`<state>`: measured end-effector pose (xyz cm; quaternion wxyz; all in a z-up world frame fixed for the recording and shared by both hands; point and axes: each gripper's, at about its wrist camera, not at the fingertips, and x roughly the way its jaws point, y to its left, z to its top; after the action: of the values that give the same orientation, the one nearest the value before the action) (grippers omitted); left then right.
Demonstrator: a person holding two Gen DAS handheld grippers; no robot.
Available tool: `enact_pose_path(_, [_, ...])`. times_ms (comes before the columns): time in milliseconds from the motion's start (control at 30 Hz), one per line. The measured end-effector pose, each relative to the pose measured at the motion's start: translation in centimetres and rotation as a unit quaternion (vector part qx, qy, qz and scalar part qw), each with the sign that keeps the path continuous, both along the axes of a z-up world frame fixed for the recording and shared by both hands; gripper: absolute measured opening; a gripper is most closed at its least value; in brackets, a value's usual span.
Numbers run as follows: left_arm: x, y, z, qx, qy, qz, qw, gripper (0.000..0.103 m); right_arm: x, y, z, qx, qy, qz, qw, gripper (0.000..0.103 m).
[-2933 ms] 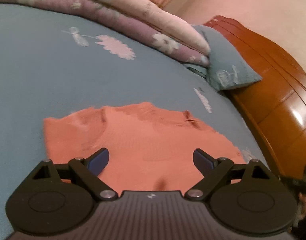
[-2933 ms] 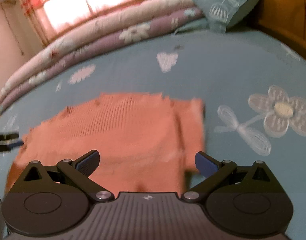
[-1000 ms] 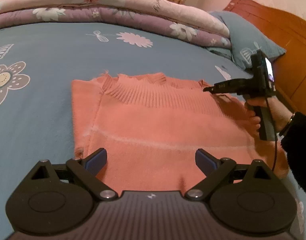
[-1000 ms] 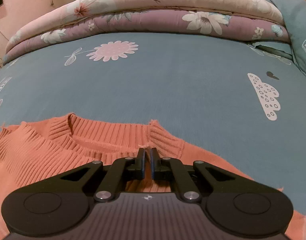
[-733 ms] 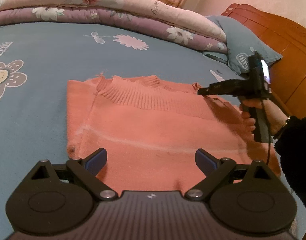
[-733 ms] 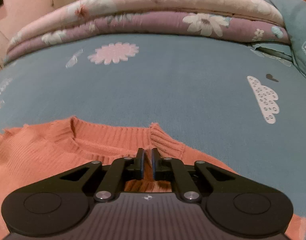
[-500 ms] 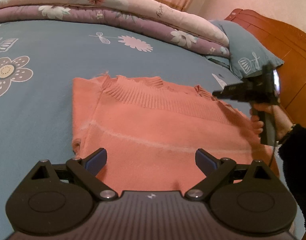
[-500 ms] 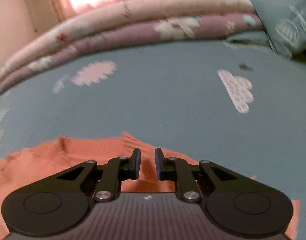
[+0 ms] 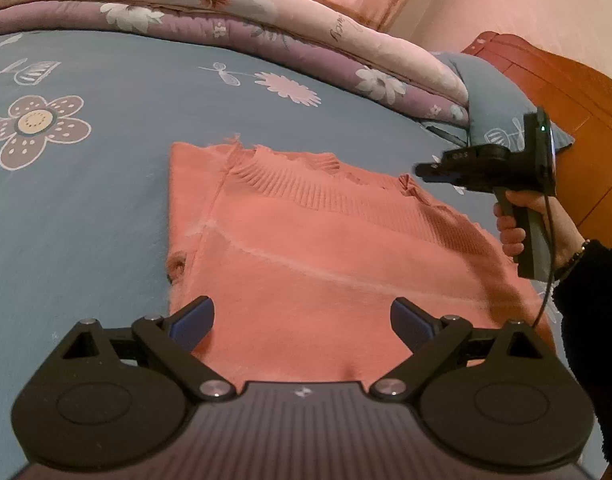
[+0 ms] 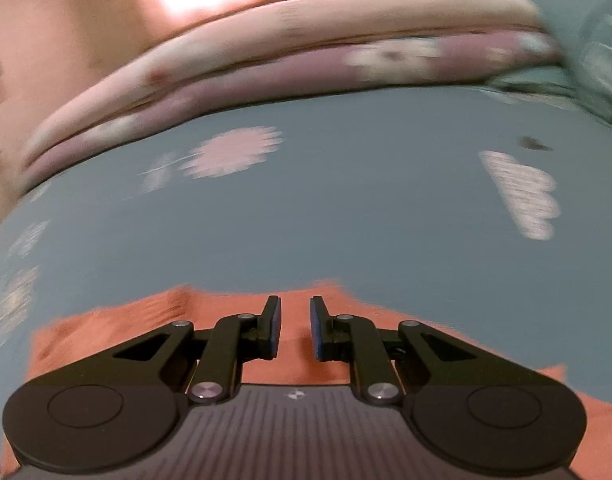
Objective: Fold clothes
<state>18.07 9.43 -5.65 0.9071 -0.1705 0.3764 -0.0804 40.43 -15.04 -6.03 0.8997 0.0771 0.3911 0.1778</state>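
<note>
Left gripper point(image 9: 302, 316): jaws wide apart, nothing between the blue pads point(image 9: 192, 318), hanging over the near part of the orange sweater point(image 9: 318, 264). Right gripper point(image 10: 294, 330): jaws parted by a narrow gap, pads clear of the knit, nothing held; the sweater point(image 10: 294, 346) lies directly beneath and behind its fingertips.

The left wrist view alone shows the whole garment. It lies flat on the blue flowered bedsheet point(image 9: 106, 160), ahead of the left gripper, with its ribbed neckline at the far edge, pointing away from the tool toward the rolled quilts point(image 9: 234, 20). A folded-in strip runs along its left side. Its long axis runs from lower left to upper right across the view. The same view shows the right gripper point(image 9: 430, 170) from the side, held in a person's hand point(image 9: 522, 220) with a dark sleeve point(image 9: 594, 300), near the garment's far right corner; whether it touches the knit cannot be told.

The right wrist view, blurred, shows only the sweater's far edge, then open bedsheet point(image 10: 346, 200), quilts point(image 10: 266, 64) and a pillow point(image 10: 586, 40) beyond.
</note>
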Motion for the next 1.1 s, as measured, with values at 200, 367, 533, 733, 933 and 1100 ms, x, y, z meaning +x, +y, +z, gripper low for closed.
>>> enact_pose_path(200, [-1.2, 0.5, 0.0, -0.008, -0.002, 0.013, 0.9999, 0.095, 0.5, 8.8, -1.8, -0.009, 0.018, 0.097, 0.995, 0.022])
enact_pose_path(367, [-2.6, 1.4, -0.3, -0.023, -0.004, 0.013, 0.9996, 0.095, 2.1, 11.4, -4.4, -0.005, 0.035, 0.076, 0.996, 0.030])
enact_pose_path(533, [-1.8, 3.8, 0.2, -0.034, -0.030, 0.023, 0.9987, 0.095, -0.3, 8.5, -1.0, 0.005, 0.045, 0.081, 0.996, 0.052])
enact_pose_path(733, [4.0, 7.7, -0.6, -0.062, -0.027, 0.021, 0.9975, 0.095, -7.8, -0.5, 3.9, 0.028, 0.015, 0.059, 0.998, 0.066])
enact_pose_path(933, [9.1, 9.5, -3.6, -0.128, 0.038, 0.022, 0.9908, 0.095, -17.2, -10.4, 6.3, 0.057, -0.011, -0.040, 0.998, 0.077])
enact_pose_path(1100, [10.1, 9.8, -4.2, -0.128, 0.062, 0.006, 0.9898, 0.095, -25.2, -17.9, 11.3, 0.013, -0.061, -0.135, 0.989, 0.085])
